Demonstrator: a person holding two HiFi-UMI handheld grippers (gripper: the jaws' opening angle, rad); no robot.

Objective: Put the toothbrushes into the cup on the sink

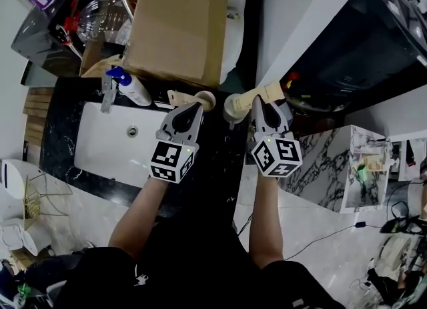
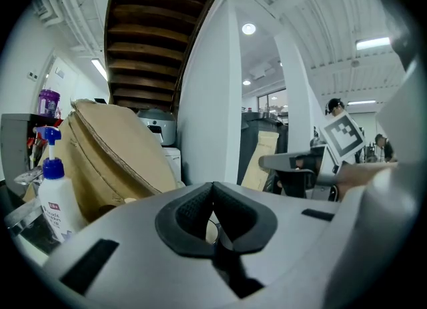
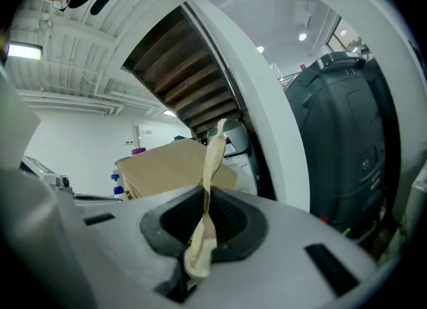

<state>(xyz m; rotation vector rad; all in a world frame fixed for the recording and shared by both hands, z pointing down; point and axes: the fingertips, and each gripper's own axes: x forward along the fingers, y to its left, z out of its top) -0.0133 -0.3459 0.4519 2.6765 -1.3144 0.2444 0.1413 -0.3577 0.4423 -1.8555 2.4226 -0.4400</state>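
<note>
Aiming for the cup: keep the toothbrush upright, centre its end over the rim, and release only once inside. Right claw is clamped on it: thin, flat, cream, slightly twisted. Left claw jaws are together, no grip seen. Pale round cup, as I read it, stands just beside the right claw on the dark marbled tabletop, near the white sink.

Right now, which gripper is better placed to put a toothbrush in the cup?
Right. The right gripper clamps a beige toothbrush, and the pale cup sits just beside its tip in the head view. The left gripper is shut, with no toothbrush plainly between its jaws.
</note>
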